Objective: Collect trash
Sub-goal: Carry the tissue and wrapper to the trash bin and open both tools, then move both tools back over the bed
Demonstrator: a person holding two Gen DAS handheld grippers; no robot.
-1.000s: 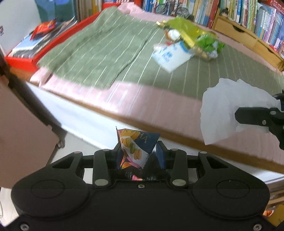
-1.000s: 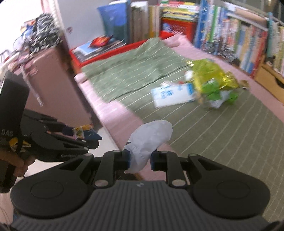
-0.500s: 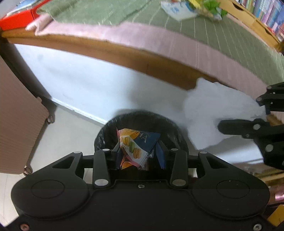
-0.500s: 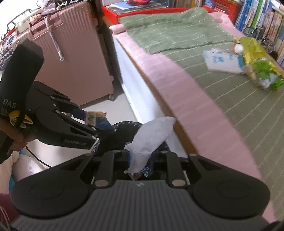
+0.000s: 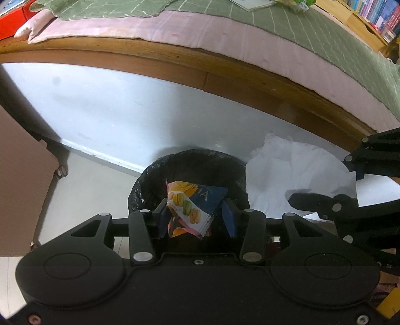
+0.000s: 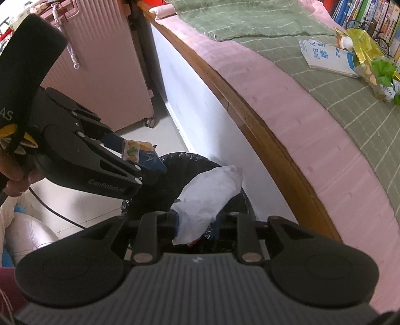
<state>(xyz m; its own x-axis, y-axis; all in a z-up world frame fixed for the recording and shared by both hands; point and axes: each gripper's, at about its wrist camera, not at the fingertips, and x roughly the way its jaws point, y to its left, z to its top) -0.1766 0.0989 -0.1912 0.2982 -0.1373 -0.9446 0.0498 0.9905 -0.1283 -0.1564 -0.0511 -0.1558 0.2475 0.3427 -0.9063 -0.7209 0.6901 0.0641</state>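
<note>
Both of my grippers hang over the black-lined bin (image 5: 190,175) on the floor beside the bed (image 5: 250,45). The left gripper (image 5: 197,215) carries a crumpled snack wrapper (image 5: 192,210) printed with macarons; its jaws have just been opening, and the wrapper leans on the left pad with a gap showing at the right one, so I judge it released. The right gripper (image 6: 197,225) has a white tissue (image 6: 210,197) between its pads; those jaws have just been opening too, and the right pad stands clear of the paper.

Both pieces look light, soft and springy; I expect them to cling to a pad or drift rather than drop straight. More trash, a white packet (image 6: 327,57) and yellow-green wrappers (image 6: 370,62), lies on the green blanket (image 6: 250,20). I would pinch those by a bunched fold, not a flat face.
</note>
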